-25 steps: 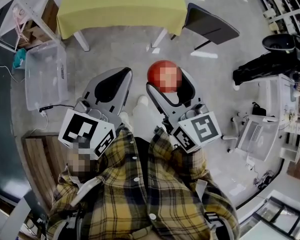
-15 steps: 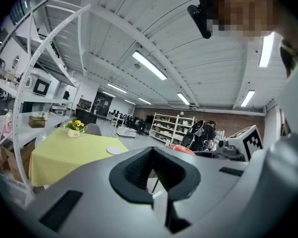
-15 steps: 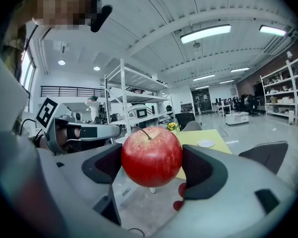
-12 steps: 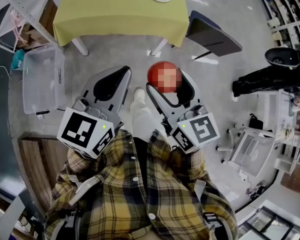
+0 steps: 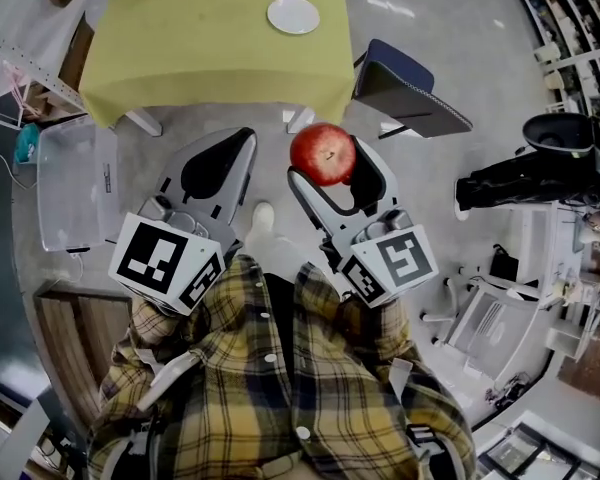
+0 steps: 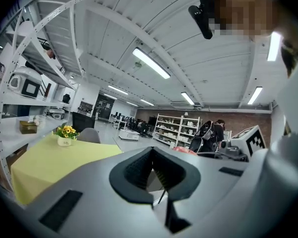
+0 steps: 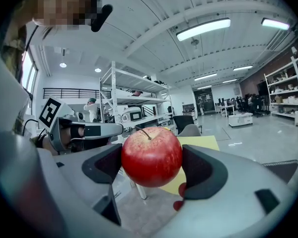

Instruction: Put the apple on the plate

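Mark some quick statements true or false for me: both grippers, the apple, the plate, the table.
1. The right gripper holds a red apple between its jaws. True.
2. The left gripper is shut on a second apple. False: its jaws are together with nothing between them.
3. The white plate sits on the yellow-green table. True.
4. The apple rests on the plate. False: it is held over the floor, short of the table.
5. A pot of yellow flowers stands on the table. True.
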A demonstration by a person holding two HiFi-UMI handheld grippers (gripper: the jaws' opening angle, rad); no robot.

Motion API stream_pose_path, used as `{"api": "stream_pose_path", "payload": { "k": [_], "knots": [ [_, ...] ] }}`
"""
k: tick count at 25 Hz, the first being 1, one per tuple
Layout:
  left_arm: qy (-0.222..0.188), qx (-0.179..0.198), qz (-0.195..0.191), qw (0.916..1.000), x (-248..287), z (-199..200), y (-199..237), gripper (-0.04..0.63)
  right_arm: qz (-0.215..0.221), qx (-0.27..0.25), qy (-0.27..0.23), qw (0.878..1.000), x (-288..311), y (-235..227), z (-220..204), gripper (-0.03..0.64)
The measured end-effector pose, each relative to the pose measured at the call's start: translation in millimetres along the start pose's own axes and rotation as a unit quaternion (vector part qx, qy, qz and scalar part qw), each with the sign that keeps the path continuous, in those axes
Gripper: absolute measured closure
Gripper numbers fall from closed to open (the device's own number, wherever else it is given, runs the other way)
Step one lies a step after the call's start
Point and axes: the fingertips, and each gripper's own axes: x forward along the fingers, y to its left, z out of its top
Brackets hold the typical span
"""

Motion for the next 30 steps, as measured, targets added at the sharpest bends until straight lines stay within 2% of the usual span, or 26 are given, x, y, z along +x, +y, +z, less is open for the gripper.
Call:
{"api": "stream_pose_path", "payload": {
  "k": [6,11,19,30],
  "knots": [
    [-0.004,0.000,0.010,0.9999,49,6,-4,0.588,0.007,0.002,-0.007,1.000,6,-52,10,0.244],
    [0.000,0.004,0.034,0.9994,74,6,-2,0.588,0.018,0.013,-0.011,1.000,12,-87,12,0.244],
    [0.001,0.005,0.065,0.9979,93,14,24,0.589,0.031,0.019,-0.009,0.999,35,-109,16,0.244],
    [-0.002,0.005,0.060,0.9982,135,22,60,0.588,0.033,0.019,-0.002,0.999,81,-138,21,0.244]
  ]
}}
